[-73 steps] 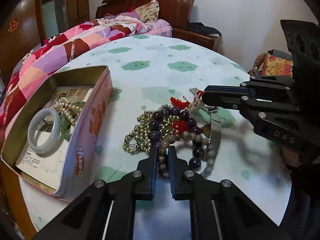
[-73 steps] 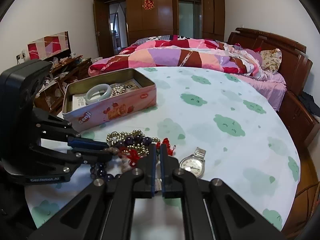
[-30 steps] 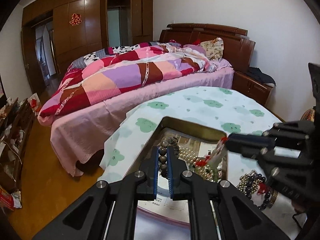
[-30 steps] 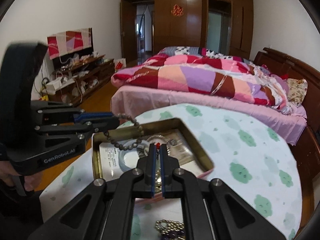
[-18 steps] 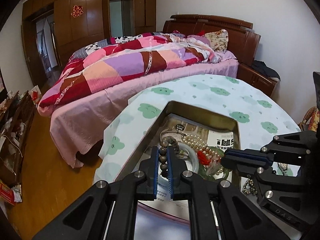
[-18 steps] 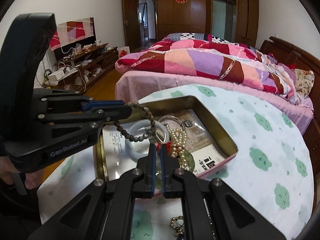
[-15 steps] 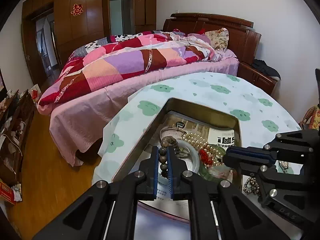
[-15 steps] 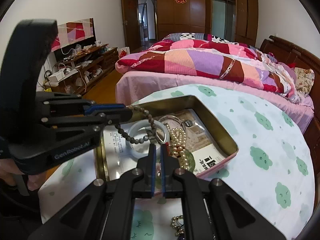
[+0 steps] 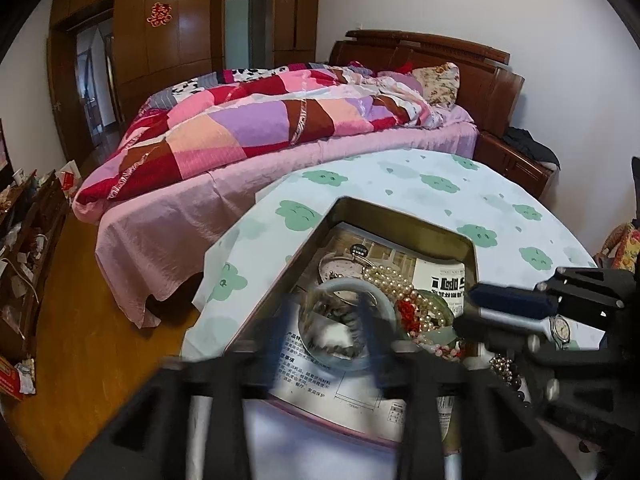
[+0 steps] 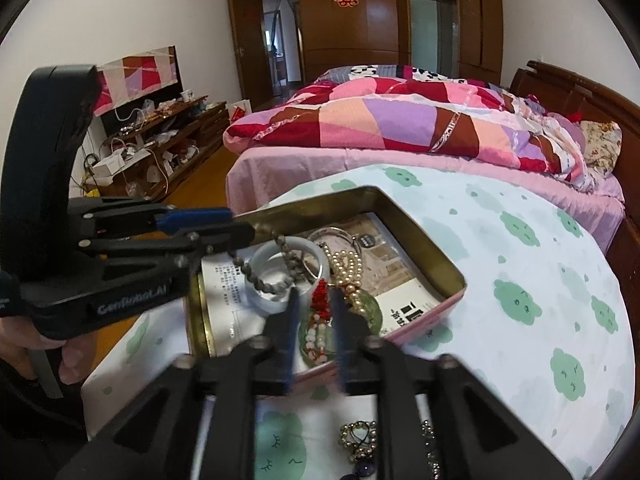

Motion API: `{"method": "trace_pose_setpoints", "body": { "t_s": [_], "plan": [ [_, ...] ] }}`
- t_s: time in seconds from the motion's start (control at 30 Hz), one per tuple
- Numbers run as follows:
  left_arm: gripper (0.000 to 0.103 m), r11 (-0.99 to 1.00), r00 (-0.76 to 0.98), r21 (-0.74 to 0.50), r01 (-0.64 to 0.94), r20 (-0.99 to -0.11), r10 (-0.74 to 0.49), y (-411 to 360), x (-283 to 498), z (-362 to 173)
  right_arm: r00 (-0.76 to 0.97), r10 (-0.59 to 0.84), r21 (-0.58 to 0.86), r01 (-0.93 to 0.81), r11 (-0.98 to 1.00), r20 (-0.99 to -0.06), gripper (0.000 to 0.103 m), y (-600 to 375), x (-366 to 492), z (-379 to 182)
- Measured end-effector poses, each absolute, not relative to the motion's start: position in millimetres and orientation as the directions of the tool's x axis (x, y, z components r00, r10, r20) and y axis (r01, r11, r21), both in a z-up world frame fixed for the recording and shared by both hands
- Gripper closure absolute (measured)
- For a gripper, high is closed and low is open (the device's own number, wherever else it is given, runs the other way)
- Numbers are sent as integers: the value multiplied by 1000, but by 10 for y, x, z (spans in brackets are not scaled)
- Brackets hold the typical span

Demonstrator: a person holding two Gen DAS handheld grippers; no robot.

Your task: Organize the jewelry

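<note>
An open pink tin box [image 10: 424,322] [image 9: 470,240] stands on the round table. In it lie a pale jade bangle [image 10: 286,270] [image 9: 344,322], a pearl string [image 10: 346,260] [image 9: 390,276] and a silver bangle. My left gripper [image 9: 322,330] [image 10: 228,226] is open over the box; a brown bead bracelet [image 10: 260,278] [image 9: 334,320] drops from it onto the jade bangle. My right gripper [image 10: 314,318] [image 9: 470,308] is open over the box; a red and white bead bracelet [image 10: 318,320] [image 9: 412,312] lies below it.
Gold beads [image 10: 358,436] and dark beads [image 10: 364,468] lie on the cloud-print tablecloth [image 10: 520,280] in front of the box. A watch [image 9: 560,328] lies behind the right gripper. A bed with a patchwork quilt [image 9: 280,120] stands beyond the table.
Both grippers have opened over the box. The brown bead bracelet and the red and white bracelet have been let go into it.
</note>
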State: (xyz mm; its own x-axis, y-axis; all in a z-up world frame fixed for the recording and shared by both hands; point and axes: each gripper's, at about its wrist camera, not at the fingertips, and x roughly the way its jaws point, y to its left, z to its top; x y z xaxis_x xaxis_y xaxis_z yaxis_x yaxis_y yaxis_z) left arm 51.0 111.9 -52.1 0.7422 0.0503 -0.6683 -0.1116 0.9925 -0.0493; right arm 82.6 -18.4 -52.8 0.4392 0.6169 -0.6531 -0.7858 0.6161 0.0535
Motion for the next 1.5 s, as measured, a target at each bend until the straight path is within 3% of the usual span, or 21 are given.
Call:
{"method": "trace_pose_setpoints", "body": {
  "t_s": [0.03, 0.07, 0.4, 0.6, 0.83, 1.1, 1.5],
  "plan": [
    [38, 993, 753, -55, -106, -657, 44, 1111, 489, -505, 447, 619, 52, -784, 619, -646, 50, -199, 821, -520],
    [38, 994, 765, -59, -95, -644, 35, 1092, 466, -485, 456, 621, 46, -782, 622, -638, 48, -212, 811, -510],
    [38, 994, 753, -41, -103, -656, 51, 1063, 495, -507, 472, 609, 45, -766, 641, -637, 48, -297, 861, -519],
    [38, 992, 754, -40, -117, -653, 63, 1050, 475, -507, 496, 595, 41, -745, 665, -632, 42, -445, 863, -497],
    [38, 994, 763, -13, -106, -642, 72, 842, 423, -478, 581, 496, 43, -620, 783, -646, 35, -1195, 800, -487],
    [38, 999, 778, 54, 2, -627, 32, 291, 275, -469, 618, 338, 102, -384, 918, -710, 33, -2073, 837, -679],
    [38, 994, 758, 71, 88, -652, -21, -97, 177, -615, 575, 279, 68, -361, 930, -769, 33, -1863, 861, -959]
  ]
}}
